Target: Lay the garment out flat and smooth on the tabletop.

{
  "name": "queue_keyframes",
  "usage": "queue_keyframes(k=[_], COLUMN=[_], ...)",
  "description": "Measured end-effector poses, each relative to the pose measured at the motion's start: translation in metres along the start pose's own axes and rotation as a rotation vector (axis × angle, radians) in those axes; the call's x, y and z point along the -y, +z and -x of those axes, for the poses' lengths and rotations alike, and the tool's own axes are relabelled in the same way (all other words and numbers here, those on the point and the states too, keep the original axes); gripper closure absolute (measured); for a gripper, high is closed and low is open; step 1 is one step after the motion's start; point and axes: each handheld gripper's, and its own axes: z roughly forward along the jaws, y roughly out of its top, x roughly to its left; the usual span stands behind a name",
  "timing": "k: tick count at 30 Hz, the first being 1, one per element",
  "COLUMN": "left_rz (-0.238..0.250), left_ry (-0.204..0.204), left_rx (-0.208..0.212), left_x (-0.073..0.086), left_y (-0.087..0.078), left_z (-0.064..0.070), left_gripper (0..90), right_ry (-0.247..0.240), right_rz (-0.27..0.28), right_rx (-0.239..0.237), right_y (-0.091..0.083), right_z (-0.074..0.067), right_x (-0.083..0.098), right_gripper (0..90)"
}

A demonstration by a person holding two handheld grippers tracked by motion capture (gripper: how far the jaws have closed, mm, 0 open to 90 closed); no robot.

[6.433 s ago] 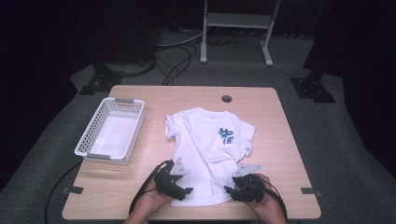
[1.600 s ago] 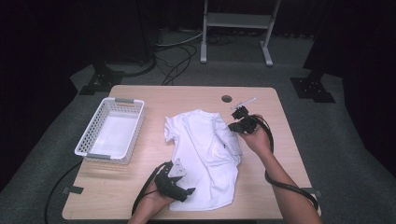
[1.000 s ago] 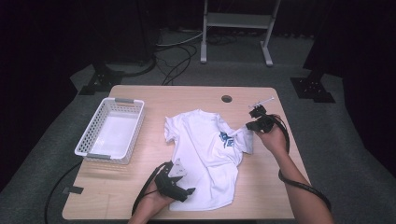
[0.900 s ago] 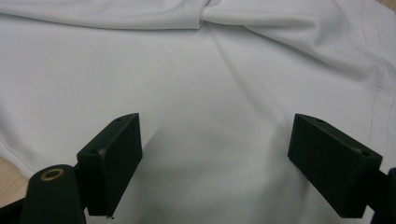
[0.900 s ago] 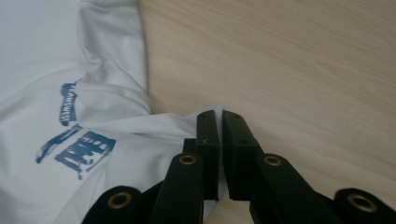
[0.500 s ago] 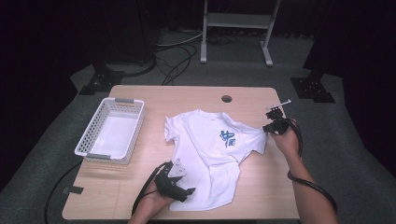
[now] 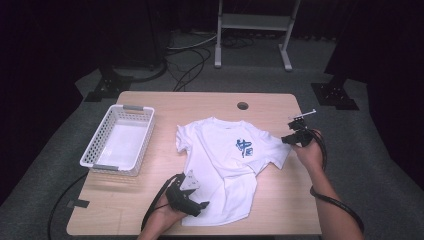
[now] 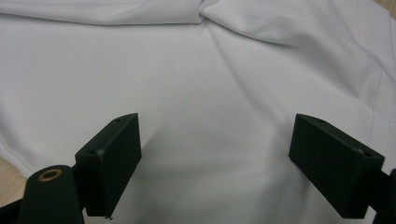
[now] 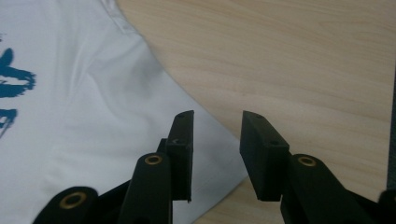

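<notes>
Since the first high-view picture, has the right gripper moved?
Yes. The right gripper went from the table's near edge up to its right edge, beside the T-shirt sleeve it unfolded. Its fingers have just been opening, nothing between them.

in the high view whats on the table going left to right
white basket → left gripper → white t-shirt → right gripper, at the shirt's right sleeve
</notes>
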Motion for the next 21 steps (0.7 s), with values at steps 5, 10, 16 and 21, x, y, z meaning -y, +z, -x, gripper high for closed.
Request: queue_keyframes(k=[5, 10, 16, 21], left_rz=[0.0, 0.001, -0.004, -0.006], left_ry=[-0.001, -0.002, -0.006, -0.008], left_rx=[-0.002, -0.002, -0.007, -0.01], left_x=[0.0, 0.0, 0.0, 0.0], left_y=[0.0, 0.0, 0.0, 0.0], left_z=[0.0, 0.0, 0.001, 0.001], left_gripper=[16.5, 16.5, 16.5, 16.4], right_ry=[-0.011, -0.017, -0.031, -0.039], right_rz=[0.011, 0.023, 0.052, 0.067], right_rx=[-0.048, -0.095, -0.152, -0.181], right_y=[-0.006, -0.012, -0.021, -0.029], right_z=[-0.009, -0.017, -0.028, -0.037], right_x=[0.005, 0.017, 0.037, 0.054], right_gripper=[60.4, 56.8, 55.1, 54.8])
